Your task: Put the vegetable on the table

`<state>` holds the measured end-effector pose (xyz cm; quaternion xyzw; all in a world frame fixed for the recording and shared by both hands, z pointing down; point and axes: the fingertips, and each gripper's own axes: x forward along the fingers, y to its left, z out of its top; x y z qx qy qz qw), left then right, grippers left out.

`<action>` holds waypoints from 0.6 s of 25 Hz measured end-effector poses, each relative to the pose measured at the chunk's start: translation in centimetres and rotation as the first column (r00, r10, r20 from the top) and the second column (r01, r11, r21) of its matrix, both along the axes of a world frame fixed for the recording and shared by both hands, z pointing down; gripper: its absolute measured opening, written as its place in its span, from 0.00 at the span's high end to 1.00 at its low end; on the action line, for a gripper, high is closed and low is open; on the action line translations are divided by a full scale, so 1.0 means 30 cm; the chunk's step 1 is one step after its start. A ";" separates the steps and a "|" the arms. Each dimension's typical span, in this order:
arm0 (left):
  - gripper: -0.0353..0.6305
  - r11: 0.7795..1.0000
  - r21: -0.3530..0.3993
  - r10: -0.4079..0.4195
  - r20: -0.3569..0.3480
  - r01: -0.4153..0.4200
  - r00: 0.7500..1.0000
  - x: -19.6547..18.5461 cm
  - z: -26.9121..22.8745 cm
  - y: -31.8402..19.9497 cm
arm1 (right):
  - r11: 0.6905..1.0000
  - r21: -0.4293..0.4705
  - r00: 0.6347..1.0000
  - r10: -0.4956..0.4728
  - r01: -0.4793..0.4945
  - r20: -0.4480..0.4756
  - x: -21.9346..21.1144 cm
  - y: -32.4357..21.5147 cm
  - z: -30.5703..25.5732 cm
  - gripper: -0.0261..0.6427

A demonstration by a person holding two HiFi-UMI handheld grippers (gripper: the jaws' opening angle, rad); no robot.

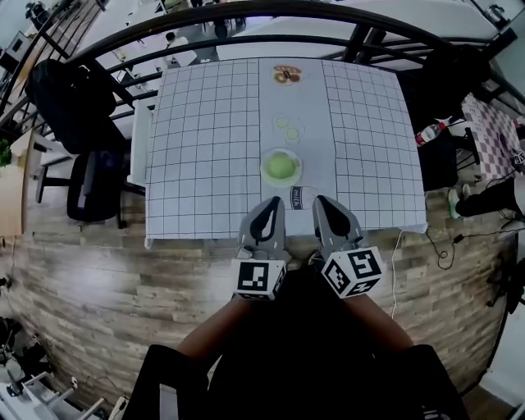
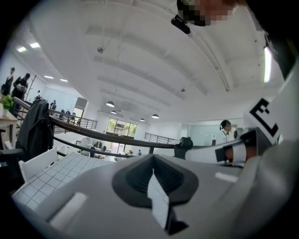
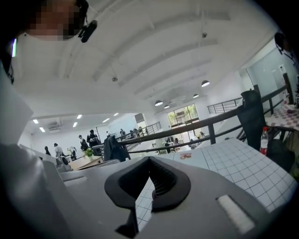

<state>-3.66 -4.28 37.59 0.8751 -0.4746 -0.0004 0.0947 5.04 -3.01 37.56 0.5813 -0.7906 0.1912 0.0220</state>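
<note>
A round green vegetable [image 1: 280, 166] lies in a pale green dish [image 1: 267, 174] near the front middle of the checked table [image 1: 205, 139]. Just behind it are two pale green slices [image 1: 287, 129]. Both grippers hover side by side at the table's near edge, short of the dish. My left gripper [image 1: 275, 207] [image 2: 153, 169] has its jaws together with nothing in them. The right gripper [image 1: 321, 205] [image 3: 149, 161] is likewise shut and holds nothing. Both gripper views look level across the checked table [image 2: 51, 175] [image 3: 243, 163] toward the hall, and the vegetable does not show in them.
A plate of brown food [image 1: 287, 75] sits at the table's far edge. A black chair with a dark jacket [image 1: 78, 107] stands to the left. A red-capped bottle [image 1: 432, 131] [image 3: 264, 140] is on the right. A dark railing [image 1: 246, 12] runs behind the table.
</note>
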 end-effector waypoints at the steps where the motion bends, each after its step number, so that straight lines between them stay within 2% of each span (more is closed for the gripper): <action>1: 0.94 1.000 0.006 0.006 -0.006 -0.006 1.000 0.014 -0.015 0.006 | 1.000 0.021 1.000 0.007 -0.007 -0.013 0.007 0.014 -0.016 0.97; 5: 0.94 0.998 0.054 0.026 0.006 -0.027 1.000 0.040 -0.059 0.043 | 0.995 0.101 0.999 0.007 -0.003 -0.043 0.001 0.058 -0.061 0.97; 15: 0.94 0.994 0.098 0.042 0.016 -0.043 0.999 0.028 -0.078 0.061 | 0.981 0.192 0.998 0.048 -0.040 -0.035 -0.028 0.079 -0.092 0.97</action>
